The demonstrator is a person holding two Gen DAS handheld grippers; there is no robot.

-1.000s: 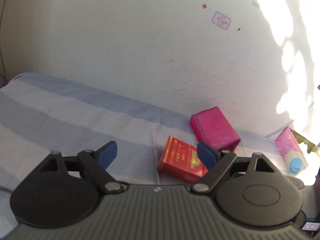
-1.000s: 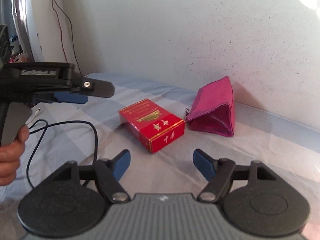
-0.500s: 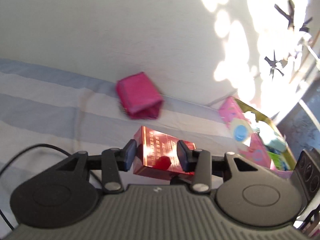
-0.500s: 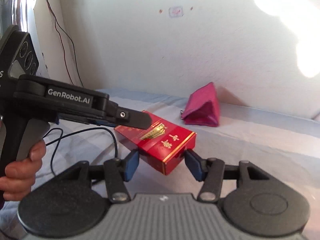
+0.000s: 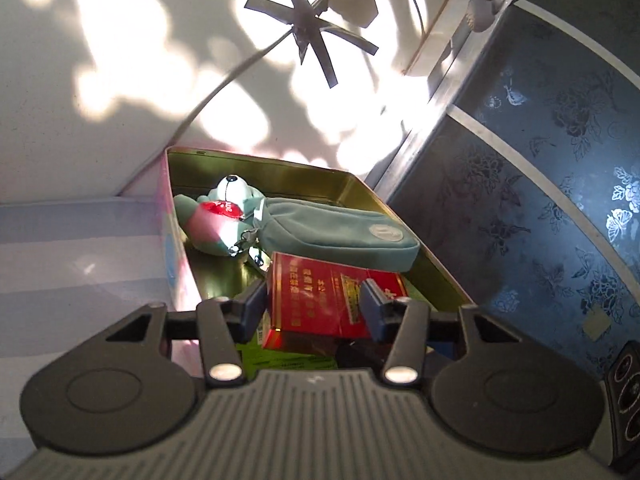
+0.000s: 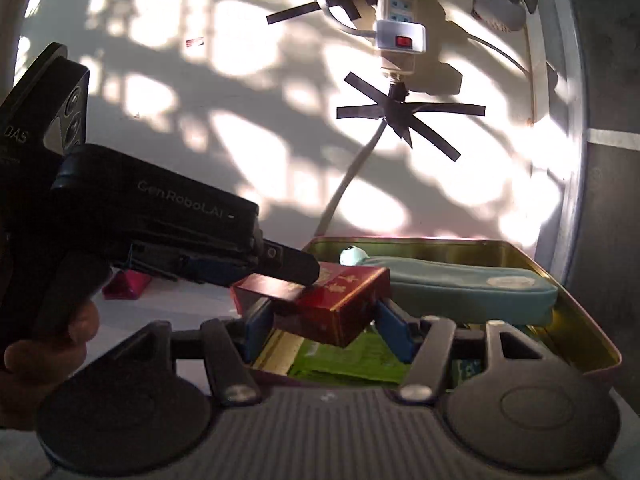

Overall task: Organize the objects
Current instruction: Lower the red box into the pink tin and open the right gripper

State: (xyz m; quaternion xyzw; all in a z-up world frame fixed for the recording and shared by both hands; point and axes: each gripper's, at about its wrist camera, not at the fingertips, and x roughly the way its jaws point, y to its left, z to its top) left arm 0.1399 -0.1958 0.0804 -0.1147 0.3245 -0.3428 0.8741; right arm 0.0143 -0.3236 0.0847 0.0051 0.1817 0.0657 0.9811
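Note:
Both grippers are shut on the same red box (image 5: 320, 300), held over the open gold-lined tin (image 5: 384, 200). My left gripper (image 5: 314, 308) clamps its sides. My right gripper (image 6: 320, 326) clamps the red box (image 6: 340, 304) from another side, above the tin (image 6: 592, 344). The left gripper's body (image 6: 160, 220) crosses the right wrist view from the left. Inside the tin lie a teal pouch (image 5: 340, 232) and a small plush toy (image 5: 216, 216). The pouch also shows in the right wrist view (image 6: 472, 292).
A pink pouch (image 6: 126, 284) lies on the striped cloth (image 5: 80, 264) behind the left gripper. A power strip (image 6: 398, 28) and taped cable (image 6: 396, 116) hang on the wall. A blue patterned cabinet (image 5: 560, 184) stands right of the tin. Green packets (image 6: 352, 364) lie in the tin.
Both grippers have carried the red box from the cloth, rightward, to above the tin. The pink pouch stays behind on the cloth.

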